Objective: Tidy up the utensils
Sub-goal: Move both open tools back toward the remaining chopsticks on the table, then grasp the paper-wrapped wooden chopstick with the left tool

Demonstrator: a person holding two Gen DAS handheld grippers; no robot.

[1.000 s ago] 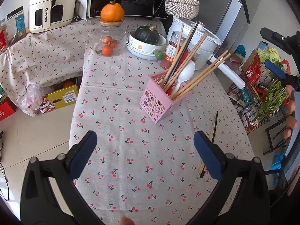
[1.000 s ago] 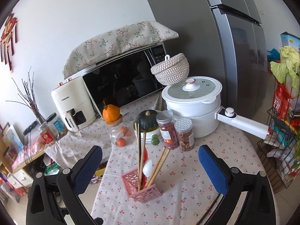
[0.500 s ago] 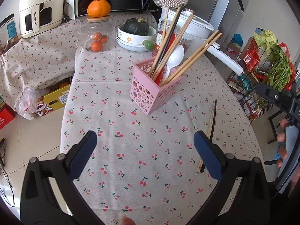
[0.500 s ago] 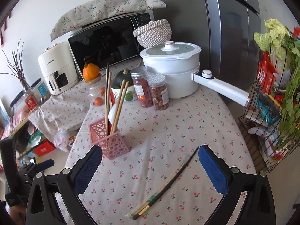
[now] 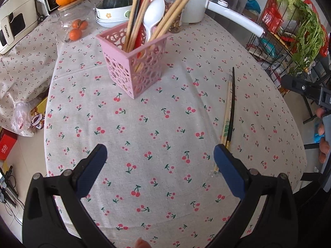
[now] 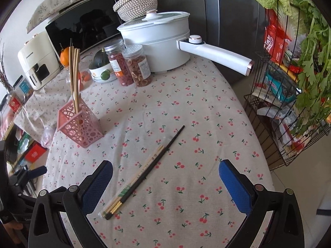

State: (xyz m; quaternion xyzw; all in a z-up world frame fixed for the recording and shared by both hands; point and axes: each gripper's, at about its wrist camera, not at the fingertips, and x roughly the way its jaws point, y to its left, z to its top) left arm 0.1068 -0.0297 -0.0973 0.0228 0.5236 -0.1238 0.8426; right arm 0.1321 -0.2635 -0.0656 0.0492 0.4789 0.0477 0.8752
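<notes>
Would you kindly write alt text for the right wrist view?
Loose chopsticks lie on a cherry-print tablecloth between the open right gripper fingers. A pink utensil holder stands to the left, jars and a white pot behind.

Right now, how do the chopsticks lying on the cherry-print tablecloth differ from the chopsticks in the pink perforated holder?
The loose chopsticks on the tablecloth lie flat, bundled side by side; the chopsticks in the pink perforated holder stand upright and fan apart. The loose ones lie alone, while the held ones share the pink perforated holder with a white plastic spoon. Both groups mix light wooden sticks with a black one.
</notes>
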